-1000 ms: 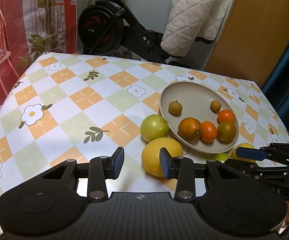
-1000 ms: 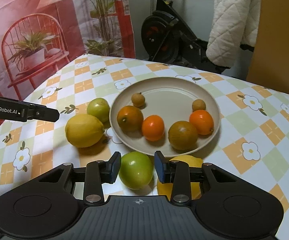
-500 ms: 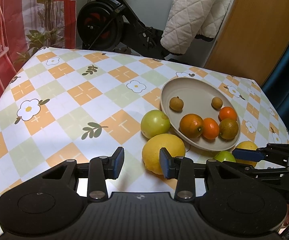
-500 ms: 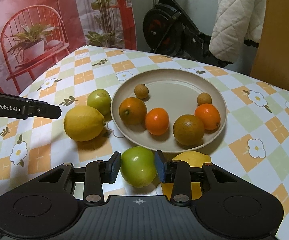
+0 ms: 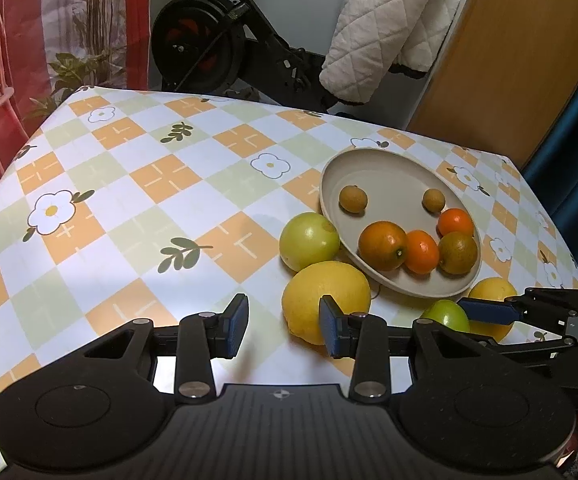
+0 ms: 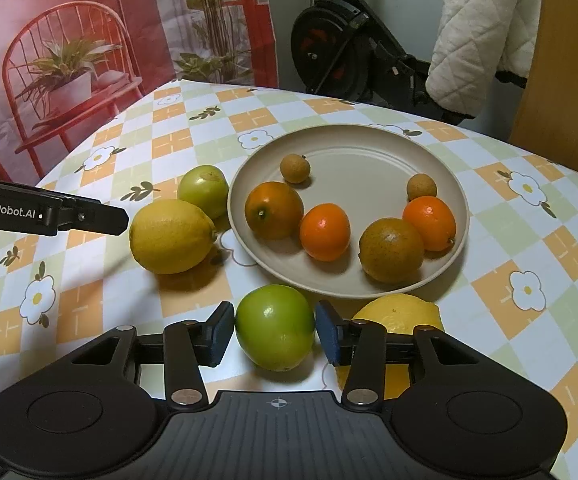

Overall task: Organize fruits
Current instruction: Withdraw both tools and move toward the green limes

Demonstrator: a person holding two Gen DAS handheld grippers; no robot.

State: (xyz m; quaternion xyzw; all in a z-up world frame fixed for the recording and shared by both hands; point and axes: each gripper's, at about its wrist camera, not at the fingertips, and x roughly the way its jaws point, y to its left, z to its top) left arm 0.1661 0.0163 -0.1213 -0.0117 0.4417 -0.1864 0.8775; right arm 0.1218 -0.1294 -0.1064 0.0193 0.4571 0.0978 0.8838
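A beige plate (image 6: 369,152) (image 5: 373,164) holds several oranges and two small brown fruits. My right gripper (image 6: 275,334) is open, and a green apple (image 6: 275,332) lies on the table between its fingers, the pads just beside it. A lemon (image 6: 401,314) lies right of that apple. A second lemon (image 6: 171,236) (image 5: 323,300) and a second green apple (image 6: 205,190) (image 5: 309,240) lie left of the plate. My left gripper (image 5: 283,326) is open and empty, and its right finger (image 5: 331,332) is in front of the second lemon.
The table has a checked flower-print cloth (image 5: 149,200). An exercise bike (image 5: 217,40) with a white quilted cover (image 5: 389,24) stands behind the far edge. A wooden panel (image 5: 509,60) and a blue curtain are at the right.
My right gripper has moved forward so the green apple now lies between its fingers. My left gripper has shifted slightly toward the lemon.
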